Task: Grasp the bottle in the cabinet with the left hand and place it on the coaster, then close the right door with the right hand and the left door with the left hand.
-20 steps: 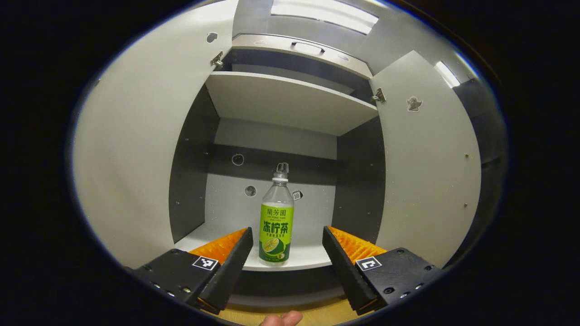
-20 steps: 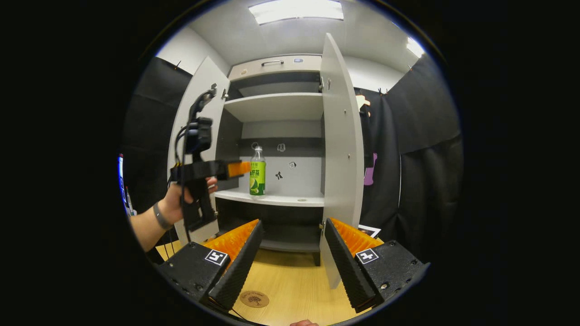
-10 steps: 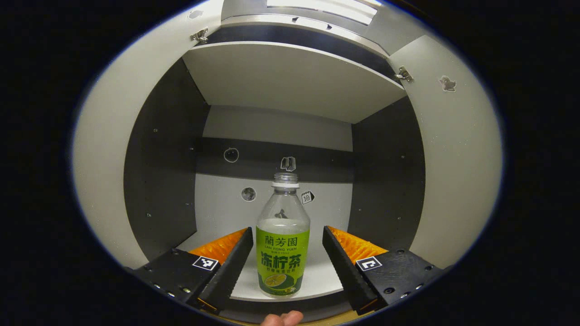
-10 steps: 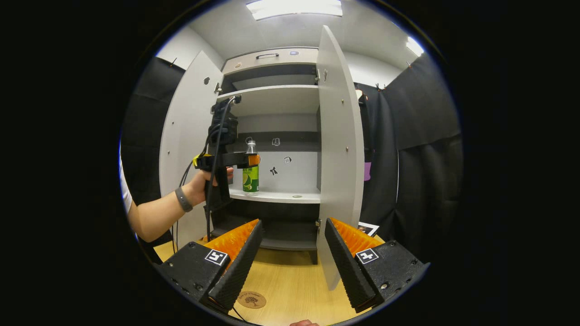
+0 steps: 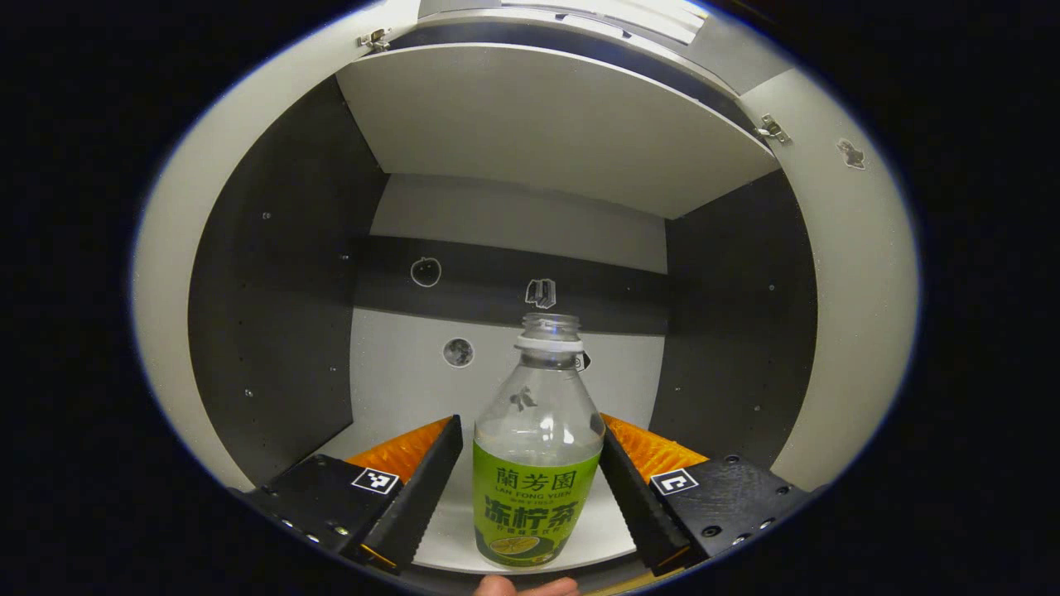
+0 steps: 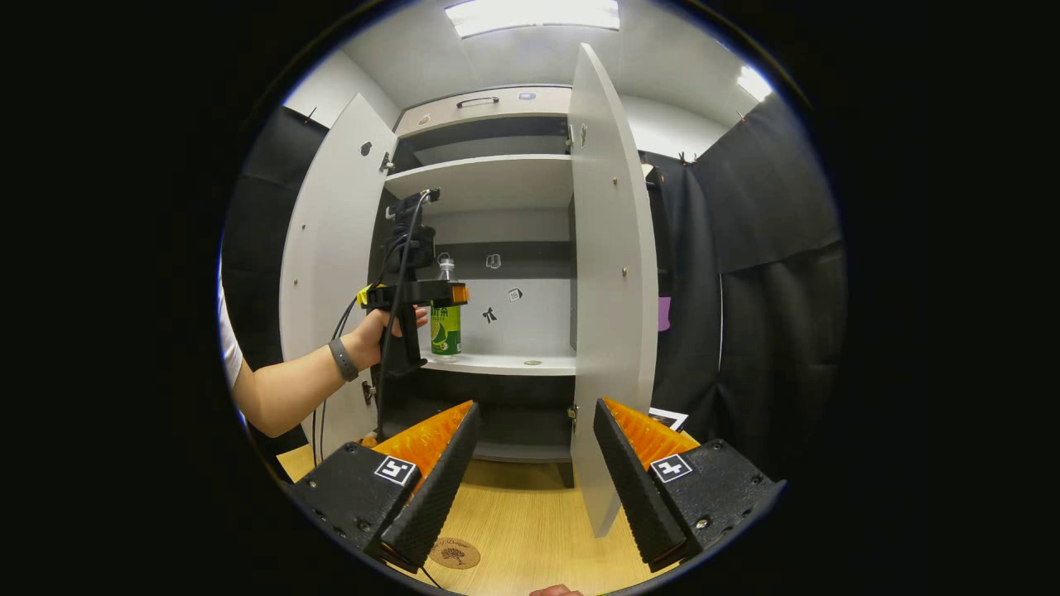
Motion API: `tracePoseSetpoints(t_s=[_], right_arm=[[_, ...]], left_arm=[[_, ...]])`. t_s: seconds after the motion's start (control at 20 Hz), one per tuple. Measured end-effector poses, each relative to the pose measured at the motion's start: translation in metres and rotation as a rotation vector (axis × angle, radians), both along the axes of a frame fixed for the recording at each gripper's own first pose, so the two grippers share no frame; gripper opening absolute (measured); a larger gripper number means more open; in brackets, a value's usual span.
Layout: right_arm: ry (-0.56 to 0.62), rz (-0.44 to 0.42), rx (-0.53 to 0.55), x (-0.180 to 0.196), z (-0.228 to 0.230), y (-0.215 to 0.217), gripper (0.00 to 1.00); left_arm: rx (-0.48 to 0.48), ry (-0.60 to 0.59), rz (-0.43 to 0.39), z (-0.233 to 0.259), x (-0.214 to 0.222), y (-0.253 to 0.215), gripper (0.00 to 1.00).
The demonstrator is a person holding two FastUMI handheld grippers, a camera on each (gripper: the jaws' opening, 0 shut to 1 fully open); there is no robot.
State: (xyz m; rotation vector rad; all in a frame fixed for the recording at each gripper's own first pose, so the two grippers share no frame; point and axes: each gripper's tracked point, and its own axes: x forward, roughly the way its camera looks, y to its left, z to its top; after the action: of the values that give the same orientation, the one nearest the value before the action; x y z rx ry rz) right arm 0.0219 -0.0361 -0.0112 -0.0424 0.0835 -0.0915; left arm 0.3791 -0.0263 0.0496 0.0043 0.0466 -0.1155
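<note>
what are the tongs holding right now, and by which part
Nothing yet. The left tongs stand open around the bottle at label height, not pressing it. The right tongs hang open.

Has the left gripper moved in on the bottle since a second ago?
Yes. The left gripper has pushed forward into the cabinet: the bottle now stands between its open fingers, and the shelf edge it had not reached now lies under them.

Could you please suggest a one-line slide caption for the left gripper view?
Left gripper, jaws open, straddles the green-labelled bottle standing upright on the cabinet shelf.
</note>
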Motion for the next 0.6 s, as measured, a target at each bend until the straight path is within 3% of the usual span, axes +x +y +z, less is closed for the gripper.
tracePoseSetpoints(t_s=[0.15, 0.2, 0.6], right_arm=[[-0.002, 0.003, 0.0, 0.001, -0.002, -0.001, 0.85], [-0.002, 0.003, -0.001, 0.001, -0.002, -0.002, 0.85], [0.001, 0.021, 0.016, -0.002, -0.003, 0.003, 0.85]], left_arm=[[0.006, -0.013, -0.008, 0.002, 0.002, 0.0, 0.88], [0.01, -0.01, -0.01, 0.001, 0.001, 0.0, 0.77], [0.017, -0.035, -0.026, 0.018, -0.043, 0.003, 0.72]])
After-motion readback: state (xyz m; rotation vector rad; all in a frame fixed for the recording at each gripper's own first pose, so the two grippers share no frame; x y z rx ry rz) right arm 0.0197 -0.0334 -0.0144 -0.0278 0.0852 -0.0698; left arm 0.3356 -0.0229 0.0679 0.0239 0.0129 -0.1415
